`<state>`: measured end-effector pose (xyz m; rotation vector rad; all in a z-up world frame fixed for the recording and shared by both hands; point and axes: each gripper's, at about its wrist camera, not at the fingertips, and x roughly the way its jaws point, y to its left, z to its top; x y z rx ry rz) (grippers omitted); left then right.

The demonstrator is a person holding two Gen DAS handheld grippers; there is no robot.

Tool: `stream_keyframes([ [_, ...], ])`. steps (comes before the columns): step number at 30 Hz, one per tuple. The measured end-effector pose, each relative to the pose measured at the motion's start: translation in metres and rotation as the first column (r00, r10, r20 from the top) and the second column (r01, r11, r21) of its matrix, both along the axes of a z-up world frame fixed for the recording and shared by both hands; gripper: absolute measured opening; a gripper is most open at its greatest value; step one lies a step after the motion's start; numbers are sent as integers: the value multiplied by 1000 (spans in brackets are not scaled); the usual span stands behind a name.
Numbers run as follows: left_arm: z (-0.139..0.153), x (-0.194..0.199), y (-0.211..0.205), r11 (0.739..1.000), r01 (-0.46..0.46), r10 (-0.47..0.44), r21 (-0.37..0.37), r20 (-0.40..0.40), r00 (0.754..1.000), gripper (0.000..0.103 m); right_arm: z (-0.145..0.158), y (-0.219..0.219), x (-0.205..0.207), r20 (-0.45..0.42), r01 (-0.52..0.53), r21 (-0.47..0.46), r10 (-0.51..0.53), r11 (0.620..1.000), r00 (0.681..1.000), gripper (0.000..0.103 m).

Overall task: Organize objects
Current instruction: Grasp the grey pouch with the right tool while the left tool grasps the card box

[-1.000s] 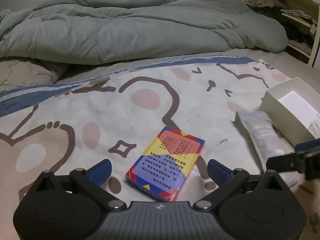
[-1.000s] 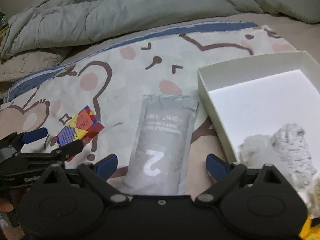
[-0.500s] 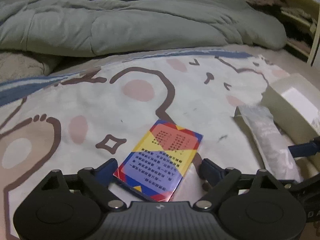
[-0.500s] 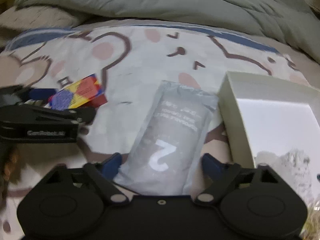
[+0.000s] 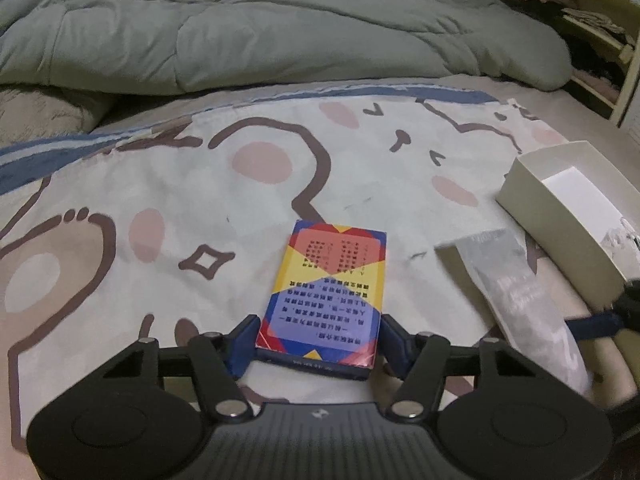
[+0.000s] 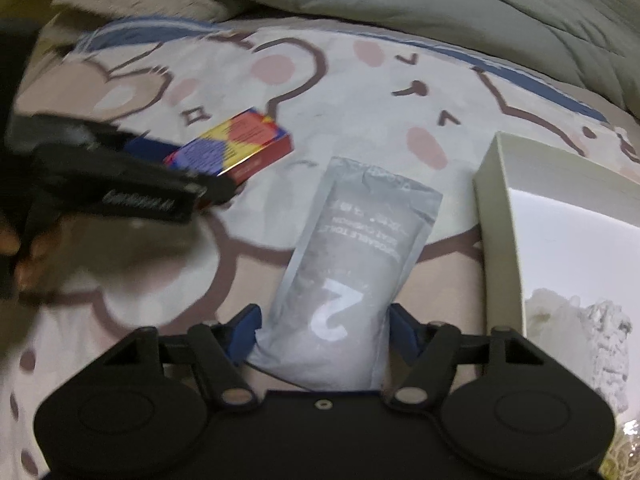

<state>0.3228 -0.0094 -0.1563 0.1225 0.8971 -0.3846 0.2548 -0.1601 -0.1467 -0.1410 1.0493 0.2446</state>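
A colourful card box (image 5: 328, 292) lies on the cartoon-print sheet (image 5: 248, 196). My left gripper (image 5: 320, 346) has closed in on its near end, the blue pads touching both sides. The box also shows in the right wrist view (image 6: 232, 148), with the left gripper (image 6: 120, 188) on it. A grey pouch marked "2" (image 6: 344, 276) lies beside it; my right gripper (image 6: 324, 334) has its blue pads against the pouch's near end. The pouch also shows in the left wrist view (image 5: 520, 292).
An open white box (image 6: 496, 216) stands to the right of the pouch, with pale fluffy material (image 6: 576, 332) inside; it also shows in the left wrist view (image 5: 532, 200). A grey-green duvet (image 5: 260, 28) is heaped behind. A shelf unit (image 5: 592, 20) stands at far right.
Both grippers moved forward and narrowed, from wide open around their objects to pads against them: left on the card box, right on the pouch.
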Motion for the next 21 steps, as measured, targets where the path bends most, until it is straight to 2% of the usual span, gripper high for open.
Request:
stream_keyframes([
  [7,9,-12,-7,997,-54,59,49,-122,991,62,1,1,-22,-27,-99,0,99,995,995,70],
  [14,17,-53,-17,991,-26,47,134,-163,986,62,5,-12,-49,-51,-215,3,215,977,975,68],
  [21,22,-93,-14,987,-72,107,147,-244,964,62,12,-26,-80,-91,-318,2,317,948,944,67],
])
